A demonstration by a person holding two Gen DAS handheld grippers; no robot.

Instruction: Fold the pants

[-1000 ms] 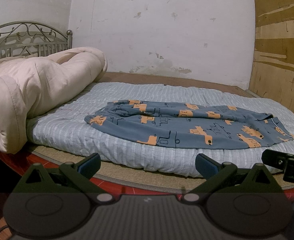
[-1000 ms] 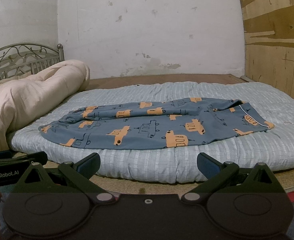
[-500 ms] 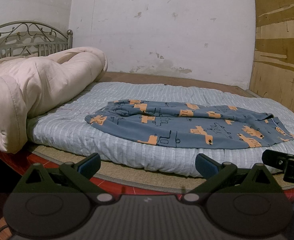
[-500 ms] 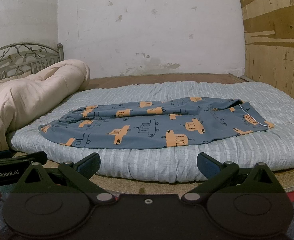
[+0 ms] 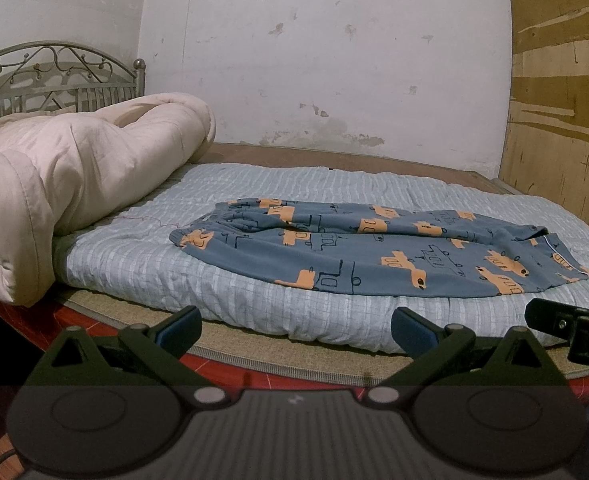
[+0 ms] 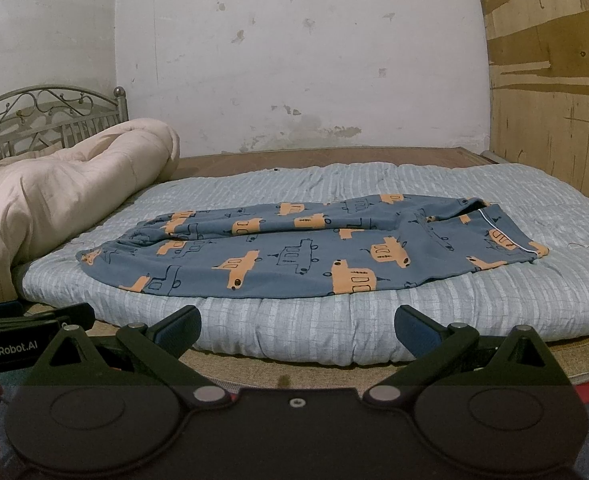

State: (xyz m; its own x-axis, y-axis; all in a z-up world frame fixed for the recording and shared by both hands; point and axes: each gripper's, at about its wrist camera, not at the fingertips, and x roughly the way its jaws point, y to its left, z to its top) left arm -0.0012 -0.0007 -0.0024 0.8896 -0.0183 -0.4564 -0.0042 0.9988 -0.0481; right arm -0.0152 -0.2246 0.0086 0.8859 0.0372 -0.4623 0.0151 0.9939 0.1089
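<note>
A scuffed white wall [image 6: 302, 60] backs a bed with a pale blue quilted mattress pad [image 6: 334, 184]. Lettering on show: "GenRobot.AI" in white on the left gripper's body, seen at the left edge of the right wrist view. One pair of pants [image 6: 314, 256], blue with orange vehicle print, lies spread lengthwise near the pad's front edge, unfolded. One cream comforter [image 5: 74, 184] is rolled up at the left, beside one metal headboard [image 5: 54, 76]. Two grippers: left gripper [image 5: 296, 326] spread wide, empty, short of the bed; right gripper [image 6: 298, 324] likewise wide and empty.
</note>
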